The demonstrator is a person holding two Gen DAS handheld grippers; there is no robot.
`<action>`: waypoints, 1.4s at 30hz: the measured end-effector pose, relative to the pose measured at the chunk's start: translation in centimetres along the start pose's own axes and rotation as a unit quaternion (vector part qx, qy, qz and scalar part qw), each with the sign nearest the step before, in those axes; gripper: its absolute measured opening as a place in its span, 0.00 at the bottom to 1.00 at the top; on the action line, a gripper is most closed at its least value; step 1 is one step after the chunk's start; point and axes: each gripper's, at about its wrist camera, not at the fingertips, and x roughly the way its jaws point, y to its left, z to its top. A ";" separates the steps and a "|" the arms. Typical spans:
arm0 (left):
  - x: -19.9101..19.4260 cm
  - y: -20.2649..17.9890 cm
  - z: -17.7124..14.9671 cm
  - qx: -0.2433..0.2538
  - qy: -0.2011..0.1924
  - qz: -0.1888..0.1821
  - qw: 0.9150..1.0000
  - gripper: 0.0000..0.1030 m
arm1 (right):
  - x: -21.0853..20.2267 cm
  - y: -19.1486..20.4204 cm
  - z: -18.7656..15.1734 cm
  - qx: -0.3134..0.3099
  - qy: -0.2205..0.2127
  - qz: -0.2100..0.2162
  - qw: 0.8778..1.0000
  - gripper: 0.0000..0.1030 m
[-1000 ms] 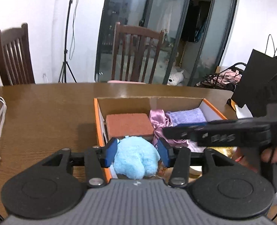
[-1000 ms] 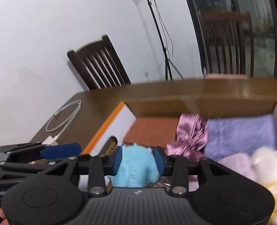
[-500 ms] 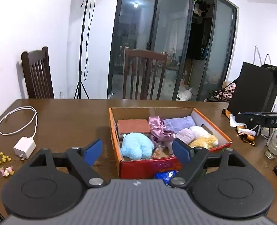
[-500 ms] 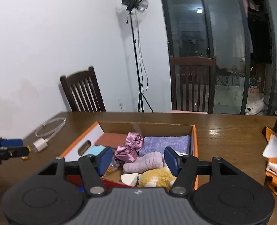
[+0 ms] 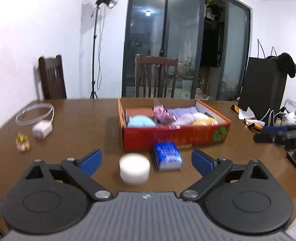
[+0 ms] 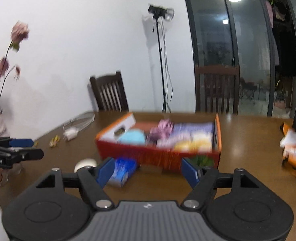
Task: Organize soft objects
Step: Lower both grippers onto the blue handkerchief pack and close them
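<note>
A red cardboard box (image 5: 176, 135) (image 6: 158, 156) stands on the brown table. It holds a light blue plush (image 5: 140, 121) (image 6: 132, 137), a rust-coloured pad (image 5: 138, 111), a pink satin scrunchie (image 5: 164, 113) (image 6: 161, 130), a lilac cloth (image 5: 185, 111) and a yellow plush (image 5: 205, 121) (image 6: 192, 144). My left gripper (image 5: 146, 161) is open and empty, well back from the box. My right gripper (image 6: 148, 170) is open and empty, in front of the box.
A blue tissue pack (image 5: 168, 156) (image 6: 121, 170) and a white round tub (image 5: 134, 168) (image 6: 85, 163) lie in front of the box. A white charger with cable (image 5: 41, 128) and small wrapped sweets (image 5: 23, 142) lie at the left. Chairs stand behind the table.
Both grippers let go of the blue plush, opened and pulled back and up from the box. The plush now lies in the box's front left corner.
</note>
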 end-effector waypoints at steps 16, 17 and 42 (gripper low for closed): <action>3.5 1.1 -3.2 -0.017 0.046 0.022 0.999 0.98 | 5.9 3.9 -3.5 0.000 0.072 0.018 0.997 0.88; 3.9 1.5 -3.4 -0.020 0.050 0.026 0.998 0.98 | 7.3 4.5 -3.5 -0.009 0.083 0.016 0.996 0.88; 7.2 2.7 -4.8 -0.077 0.100 -0.004 0.992 0.98 | 8.4 7.4 -6.1 -0.127 0.171 0.124 0.969 0.68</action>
